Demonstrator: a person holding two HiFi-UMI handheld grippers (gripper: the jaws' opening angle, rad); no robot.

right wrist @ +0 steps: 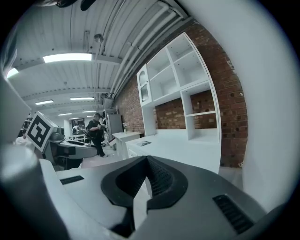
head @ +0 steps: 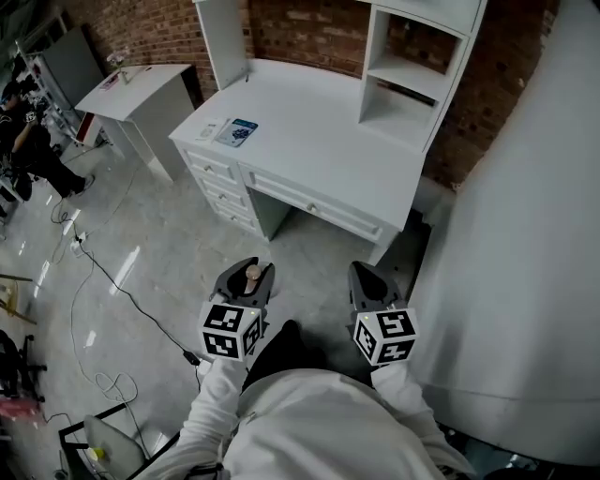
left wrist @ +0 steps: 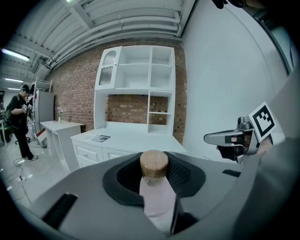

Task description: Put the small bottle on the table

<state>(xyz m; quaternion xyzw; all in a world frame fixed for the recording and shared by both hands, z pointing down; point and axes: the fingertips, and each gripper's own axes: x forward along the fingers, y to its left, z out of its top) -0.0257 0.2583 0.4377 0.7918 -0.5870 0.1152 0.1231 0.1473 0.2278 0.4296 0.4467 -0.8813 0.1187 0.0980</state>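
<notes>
Head view, looking steeply down over a white-sleeved person standing on a glossy grey floor (head: 141, 272), one gripper held out in each hand.

Left gripper (head: 246, 281) (left wrist: 154, 171): clamped on the small bottle (head: 252, 277) (left wrist: 158, 199), a dark ribbed pad against either side of its pale, faintly pink body. Long axis of the bottle running bottom to top in the left gripper view, roughly upright. Cork stopper (left wrist: 153, 164) uppermost at the jaw tips; base hidden low between the jaws. From the head view, the stopper seen almost from above, between the two jaw tips.

Right gripper (head: 373, 286) (right wrist: 146, 177): jaws together, tips meeting, nothing between them. Held level with the left gripper and well apart from it; also visible at the right edge of the left gripper view (left wrist: 234, 138).

Small bottle carried in the air above the floor, short of the white table (head: 309, 122) (left wrist: 136, 136) (right wrist: 187, 145) and well apart from it. Table with drawers along its front, a white shelf unit (head: 412, 66) at its back against a brick wall (head: 309, 28), and a booklet (head: 237, 132) near its left front corner.

Left of the table: a smaller white side table (head: 131, 89). Farther left, a person in dark clothes (head: 28, 141). On the floor, a black cable (head: 112, 281).
</notes>
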